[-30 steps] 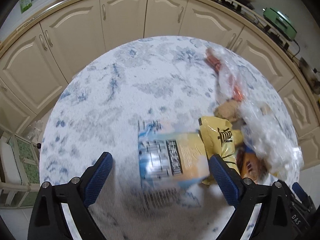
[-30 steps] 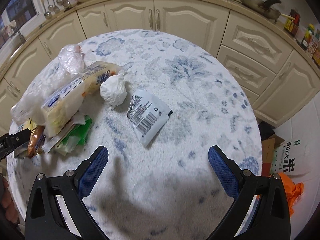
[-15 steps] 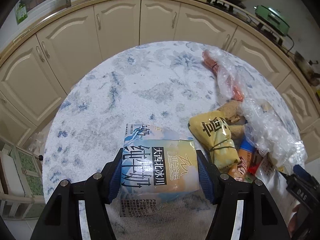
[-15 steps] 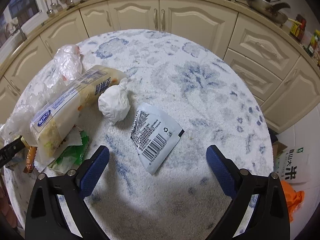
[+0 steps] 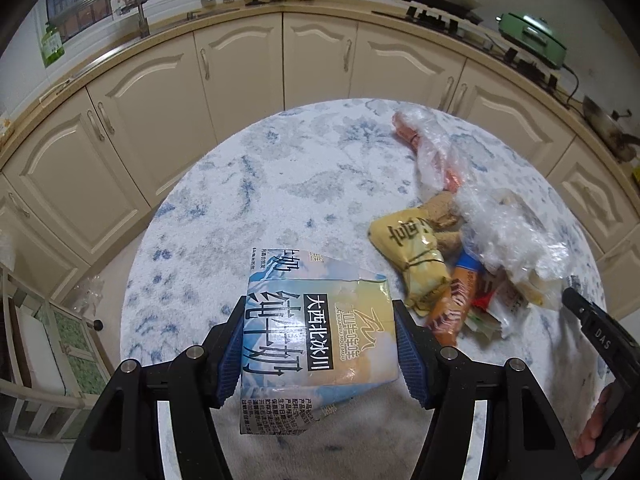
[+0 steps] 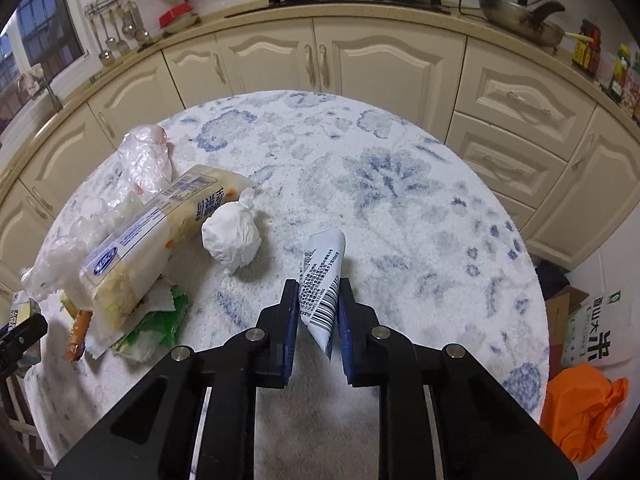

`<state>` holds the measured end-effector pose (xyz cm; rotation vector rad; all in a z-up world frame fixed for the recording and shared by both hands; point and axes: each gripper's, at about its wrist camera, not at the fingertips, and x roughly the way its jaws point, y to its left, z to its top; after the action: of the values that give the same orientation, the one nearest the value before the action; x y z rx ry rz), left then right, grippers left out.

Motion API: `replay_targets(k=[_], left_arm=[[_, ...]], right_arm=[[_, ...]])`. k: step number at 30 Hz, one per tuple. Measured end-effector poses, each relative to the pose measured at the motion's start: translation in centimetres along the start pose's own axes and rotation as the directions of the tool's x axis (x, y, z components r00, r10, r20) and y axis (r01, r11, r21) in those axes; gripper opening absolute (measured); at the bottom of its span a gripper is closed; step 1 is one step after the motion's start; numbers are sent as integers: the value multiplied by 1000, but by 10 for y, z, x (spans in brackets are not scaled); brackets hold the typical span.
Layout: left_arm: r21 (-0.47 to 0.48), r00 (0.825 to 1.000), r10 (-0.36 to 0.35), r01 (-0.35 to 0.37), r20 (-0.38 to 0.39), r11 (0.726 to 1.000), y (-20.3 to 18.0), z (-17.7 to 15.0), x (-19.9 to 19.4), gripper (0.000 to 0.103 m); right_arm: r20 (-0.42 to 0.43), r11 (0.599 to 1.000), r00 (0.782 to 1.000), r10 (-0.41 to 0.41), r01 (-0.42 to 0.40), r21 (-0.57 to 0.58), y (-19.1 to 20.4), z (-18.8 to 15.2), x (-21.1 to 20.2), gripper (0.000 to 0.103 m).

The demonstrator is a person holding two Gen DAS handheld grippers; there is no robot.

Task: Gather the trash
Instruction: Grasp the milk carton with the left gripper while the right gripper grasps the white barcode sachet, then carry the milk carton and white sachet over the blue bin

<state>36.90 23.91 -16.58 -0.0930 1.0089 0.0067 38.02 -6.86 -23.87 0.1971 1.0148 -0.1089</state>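
Both jaws are clamped on trash: I have my left gripper (image 5: 318, 354) squeezing a flattened milk carton (image 5: 316, 340) by its sides, above the round table (image 5: 260, 200). On my right gripper (image 6: 319, 314) the pads pinch a small white barcode packet (image 6: 322, 280), folded between them. Beyond sit a wadded tissue (image 6: 232, 240), a long wrapper (image 6: 148, 240) on the trash pile (image 5: 460, 248), then cream cabinets (image 6: 360, 60).

Both hand-held grippers (image 5: 318, 350) (image 6: 318, 322) clamped
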Motion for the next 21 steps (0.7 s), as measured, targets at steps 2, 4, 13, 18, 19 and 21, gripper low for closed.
replay_targets(k=[2, 4, 13, 18, 19, 21], left_arm=[[10, 1000, -13, 13, 4, 1000, -5, -3, -7, 61], [22, 1000, -17, 17, 10, 1000, -13, -9, -15, 61], [124, 997, -77, 72, 30, 990, -67, -39, -55, 61], [230, 988, -149, 137, 33, 963, -110, -58, -73, 61], [257, 986, -164, 151, 30, 955, -121, -63, -77, 61], [302, 981, -193, 176, 25, 937, -141, -72, -82, 61]], right_arm=[[10, 1000, 1000, 7, -7, 4, -4, -4, -9, 18], [22, 1000, 1000, 10, -10, 10, -9, -8, -18, 18], [82, 998, 997, -2, -3, 60, -50, -26, -63, 18], [98, 992, 994, -52, 40, 124, -87, -39, -83, 18], [99, 990, 993, -62, 49, 136, -94, -42, -86, 18], [100, 985, 992, -82, 65, 161, -109, -47, -92, 18]])
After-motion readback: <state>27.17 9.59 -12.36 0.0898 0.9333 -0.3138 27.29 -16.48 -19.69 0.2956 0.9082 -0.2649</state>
